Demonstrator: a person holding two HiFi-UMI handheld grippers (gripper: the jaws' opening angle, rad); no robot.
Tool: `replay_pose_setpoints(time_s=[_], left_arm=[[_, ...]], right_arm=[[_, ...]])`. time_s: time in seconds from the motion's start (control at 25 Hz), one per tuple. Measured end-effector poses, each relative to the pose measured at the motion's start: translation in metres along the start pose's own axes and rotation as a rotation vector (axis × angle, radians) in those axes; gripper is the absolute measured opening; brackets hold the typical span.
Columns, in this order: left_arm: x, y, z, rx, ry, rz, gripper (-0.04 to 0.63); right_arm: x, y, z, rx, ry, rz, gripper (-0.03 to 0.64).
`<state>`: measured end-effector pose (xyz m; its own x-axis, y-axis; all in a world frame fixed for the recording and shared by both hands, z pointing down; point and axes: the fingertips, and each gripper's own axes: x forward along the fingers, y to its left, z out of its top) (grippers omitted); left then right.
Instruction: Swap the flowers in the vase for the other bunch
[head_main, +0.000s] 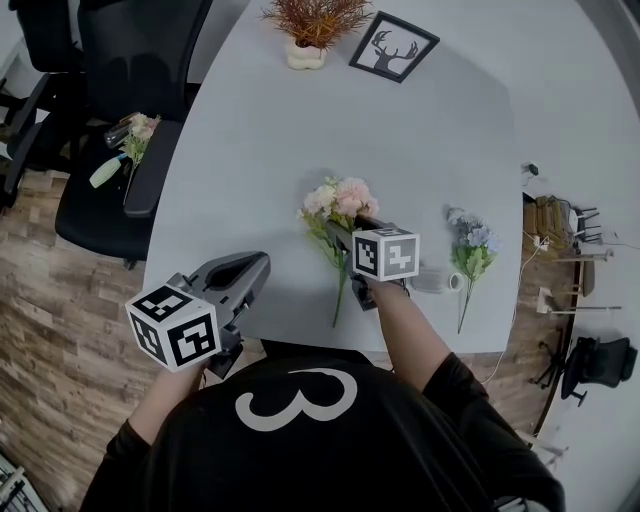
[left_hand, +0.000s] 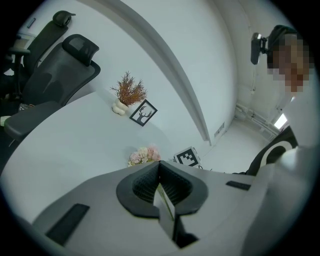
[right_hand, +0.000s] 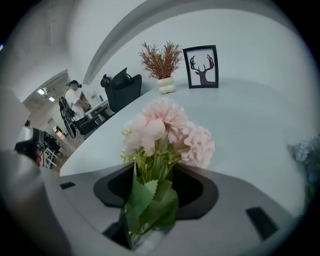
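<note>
A pink bunch (head_main: 340, 198) lies near the middle of the white table (head_main: 250, 150), its green stem running back toward the near edge. My right gripper (head_main: 347, 234) is shut on it just below the heads. In the right gripper view the leaves and stems fill the gap between the jaws, and the pink bunch's heads (right_hand: 167, 127) stand right ahead of them. A blue bunch (head_main: 470, 250) lies to the right, beside an empty clear vase (head_main: 437, 281). My left gripper (head_main: 250, 272) hangs shut and holds nothing over the table's near left corner; its jaws meet in the left gripper view.
At the far edge are a dried plant in a white pot (head_main: 310, 30) and a framed deer picture (head_main: 393, 45). A black office chair (head_main: 120, 170) with another small bunch (head_main: 135, 135) on it stands left of the table. Cables and clutter (head_main: 555, 225) lie on the floor at right.
</note>
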<state>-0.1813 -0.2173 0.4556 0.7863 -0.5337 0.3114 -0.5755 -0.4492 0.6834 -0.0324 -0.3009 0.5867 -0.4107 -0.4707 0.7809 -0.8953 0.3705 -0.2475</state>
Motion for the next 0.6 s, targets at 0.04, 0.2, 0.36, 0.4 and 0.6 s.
replay_pose_setpoints(time_s=[0.04,0.2,0.36,0.4,0.6], left_arm=[[-0.001,0.001,-0.001,0.000,0.001,0.005,0.011],[-0.002,0.001,-0.004,-0.006,-0.001,0.019,0.011],[-0.004,-0.003,-0.008,-0.010,0.008,0.021,0.011],[-0.004,-0.003,-0.010,-0.018,0.009,0.021,0.011],[-0.007,-0.006,-0.013,-0.019,0.016,0.034,0.011]], right_arm=[[0.000,0.000,0.000,-0.002,-0.008,0.002,0.223],[0.000,-0.001,0.002,-0.032,-0.026,0.002,0.206],[0.000,-0.002,0.000,-0.068,-0.026,-0.008,0.186],[0.001,-0.002,0.000,-0.078,-0.028,-0.012,0.182],[0.000,-0.005,0.000,-0.083,-0.041,-0.020,0.151]])
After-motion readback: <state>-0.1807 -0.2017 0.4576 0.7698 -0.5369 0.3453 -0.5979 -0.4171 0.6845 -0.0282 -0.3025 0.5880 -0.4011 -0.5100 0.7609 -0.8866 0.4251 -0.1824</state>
